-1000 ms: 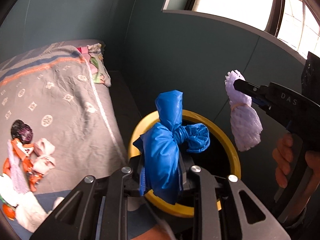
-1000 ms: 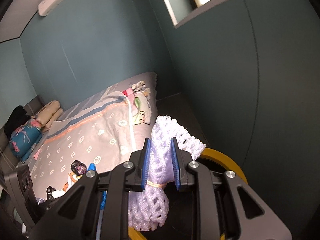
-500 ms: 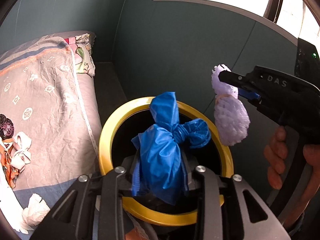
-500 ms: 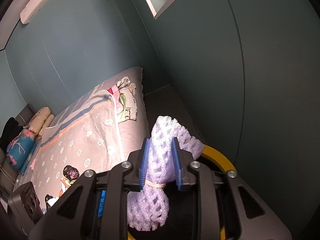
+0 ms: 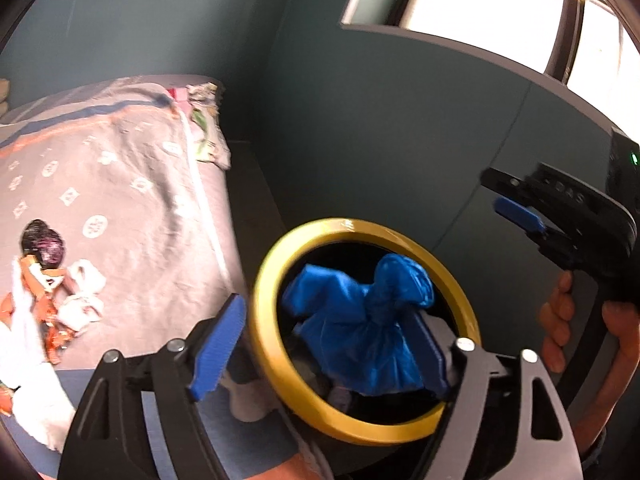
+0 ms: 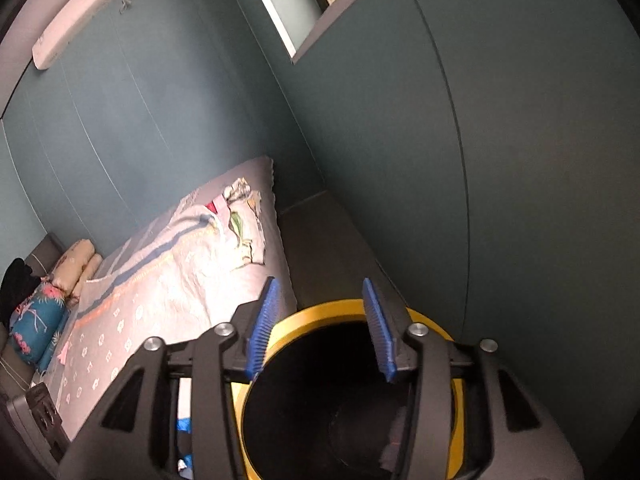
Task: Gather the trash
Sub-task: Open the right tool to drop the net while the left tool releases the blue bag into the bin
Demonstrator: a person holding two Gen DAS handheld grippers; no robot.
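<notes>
A round bin with a yellow rim (image 5: 362, 434) stands beside the bed, and shows in the right wrist view (image 6: 424, 316) too. A knotted blue plastic bag (image 5: 360, 320) sits inside its mouth, loose between the wide-open fingers of my left gripper (image 5: 320, 344). My right gripper (image 6: 322, 326) is open and empty above the bin's dark opening; in the left wrist view it hangs at the right (image 5: 508, 196). The purple foam net is out of sight. More trash, white tissues (image 5: 82, 296) and orange wrappers (image 5: 38, 292), lies on the bed.
A bed with a grey patterned cover (image 5: 120, 200) fills the left; pillows (image 6: 40, 304) lie at its far end. A dark teal wall (image 6: 440, 160) runs close behind the bin. A narrow dark floor strip (image 6: 324, 240) separates bed and wall.
Both grippers opened. The blue bag dropped from my left gripper into the bin. The purple foam net left my right gripper and is gone from view.
</notes>
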